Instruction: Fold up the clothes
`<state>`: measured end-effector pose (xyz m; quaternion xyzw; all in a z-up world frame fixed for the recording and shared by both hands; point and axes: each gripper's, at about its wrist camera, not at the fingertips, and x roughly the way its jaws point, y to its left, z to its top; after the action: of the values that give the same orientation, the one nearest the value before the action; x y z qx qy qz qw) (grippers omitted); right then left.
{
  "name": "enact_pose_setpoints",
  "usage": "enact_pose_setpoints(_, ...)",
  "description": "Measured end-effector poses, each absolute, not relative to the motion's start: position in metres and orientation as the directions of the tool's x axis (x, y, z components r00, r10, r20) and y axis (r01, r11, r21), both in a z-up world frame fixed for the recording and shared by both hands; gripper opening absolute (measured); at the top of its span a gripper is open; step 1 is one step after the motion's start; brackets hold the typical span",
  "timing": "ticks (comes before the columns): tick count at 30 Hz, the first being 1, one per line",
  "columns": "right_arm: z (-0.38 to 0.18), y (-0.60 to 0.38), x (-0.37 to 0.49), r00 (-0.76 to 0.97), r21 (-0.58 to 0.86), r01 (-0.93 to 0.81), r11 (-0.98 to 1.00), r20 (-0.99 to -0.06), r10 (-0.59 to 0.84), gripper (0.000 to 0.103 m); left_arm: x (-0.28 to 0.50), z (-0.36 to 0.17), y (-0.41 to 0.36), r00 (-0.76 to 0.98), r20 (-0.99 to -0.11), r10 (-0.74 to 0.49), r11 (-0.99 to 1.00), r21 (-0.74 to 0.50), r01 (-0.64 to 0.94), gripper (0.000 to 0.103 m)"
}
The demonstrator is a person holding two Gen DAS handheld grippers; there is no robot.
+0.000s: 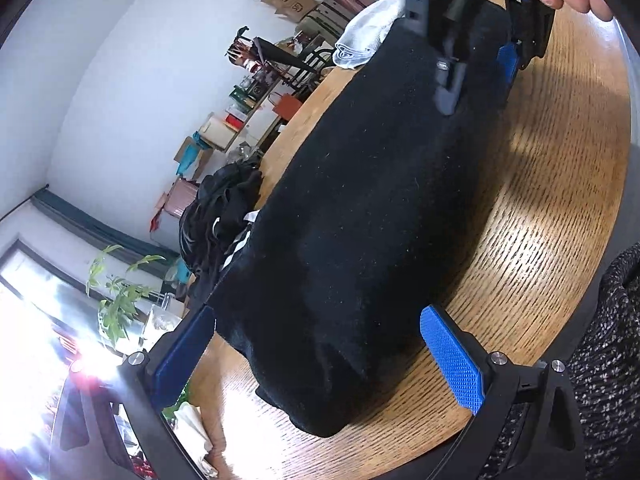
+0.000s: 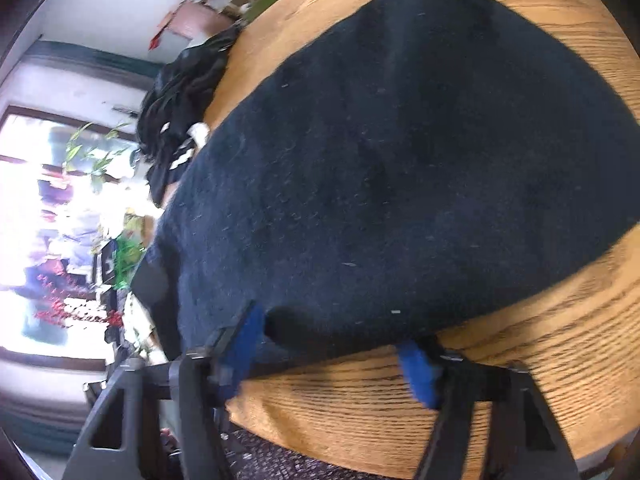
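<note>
Nearest the lens in each wrist view, both claws stand with their blue pads spread wide and nothing between them: the left gripper straddles one end of the black garment, and the right gripper sits at the garment's other end, its pads at the cloth's edge without pinching it. The garment lies on the wooden table as a long, thick band with rounded edges, so I judge that it has been folded lengthwise at least once, with the crosswise folds left to do. Beyond the garment, at the table's far edge, a heap of dark clothes waits unfolded. Farther along that edge lies a pale folded cloth, probably finished.
</note>
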<state>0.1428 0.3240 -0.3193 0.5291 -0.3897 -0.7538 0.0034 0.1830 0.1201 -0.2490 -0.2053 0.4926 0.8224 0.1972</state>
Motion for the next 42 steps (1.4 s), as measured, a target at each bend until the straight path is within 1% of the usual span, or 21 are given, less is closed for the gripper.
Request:
enact_pose_setpoints(2,-0.322,0.328,0.145,-0.438,0.597,-0.408,-0.690,-0.792,-0.426,0.039,0.186,-0.249,0.120,-0.838,-0.530,0.126,-0.429,0.733,-0.528,0.102)
enact_pose_setpoints(4,-0.323,0.332,0.147,-0.440,0.616,-0.413,-0.671,-0.780,-0.445,0.034,0.189,-0.251,0.120,-0.838,-0.530,0.133,-0.419,0.736,-0.532,0.102)
enact_pose_setpoints(7,-0.312,0.333,0.147,-0.459,0.623,-0.402,-0.671,-0.771,-0.441,0.030,0.191,-0.254,0.121,-0.834,-0.534,0.140,-0.406,0.737,-0.540,0.102)
enact_pose_setpoints(17,-0.267,0.333,0.141,-0.549,0.679,-0.354,-0.643,-0.708,-0.444,0.028,0.196,-0.269,0.142,-0.858,-0.496,0.131,-0.364,0.781,-0.507,0.102)
enact_pose_setpoints(22,-0.261,0.333,0.134,-0.566,0.703,-0.353,-0.617,-0.686,-0.457,0.028,0.183,-0.267,0.139,-0.823,-0.549,0.149,-0.384,0.734,-0.560,0.103)
enact_pose_setpoints(25,-0.258,0.335,0.132,-0.578,0.720,-0.349,-0.600,-0.670,-0.467,0.028,0.172,-0.259,0.132,-0.823,-0.553,0.130,-0.452,0.706,-0.546,0.103)
enact_pose_setpoints(28,-0.256,0.337,0.130,-0.588,0.731,-0.345,-0.589,-0.657,-0.471,0.028,0.164,-0.246,0.127,-0.799,-0.573,0.180,-0.532,0.627,-0.569,0.103)
enact_pose_setpoints(32,-0.251,0.339,0.125,-0.595,0.743,-0.341,-0.576,-0.645,-0.480,0.028,0.158,-0.257,0.132,-0.809,-0.571,0.141,-0.489,0.671,-0.558,0.103)
enact_pose_setpoints(34,-0.248,0.340,0.122,-0.603,0.750,-0.336,-0.570,-0.636,-0.482,0.027,0.158,-0.260,0.134,-0.799,-0.583,0.149,-0.480,0.663,-0.574,0.103)
enact_pose_setpoints(37,-0.244,0.343,0.120,-0.616,0.756,-0.328,-0.566,-0.626,-0.478,0.027,0.148,-0.265,0.136,-0.821,-0.562,0.095,-0.494,0.689,-0.529,0.102)
enact_pose_setpoints(38,-0.244,0.344,0.120,-0.617,0.757,-0.328,-0.565,-0.624,-0.479,0.027,0.142,-0.266,0.135,-0.825,-0.560,0.076,-0.507,0.691,-0.516,0.101)
enact_pose_setpoints(40,-0.244,0.345,0.119,-0.618,0.759,-0.327,-0.562,-0.622,-0.481,0.027,0.135,-0.264,0.129,-0.815,-0.576,0.066,-0.550,0.660,-0.512,0.095)
enact_pose_setpoints(41,-0.244,0.345,0.119,-0.618,0.761,-0.327,-0.561,-0.621,-0.482,0.027,0.130,-0.263,0.127,-0.810,-0.582,0.066,-0.573,0.643,-0.508,0.079)
enact_pose_setpoints(42,-0.244,0.346,0.119,-0.619,0.762,-0.326,-0.560,-0.620,-0.483,0.027,0.124,-0.261,0.126,-0.803,-0.593,0.063,-0.591,0.626,-0.509,0.052)
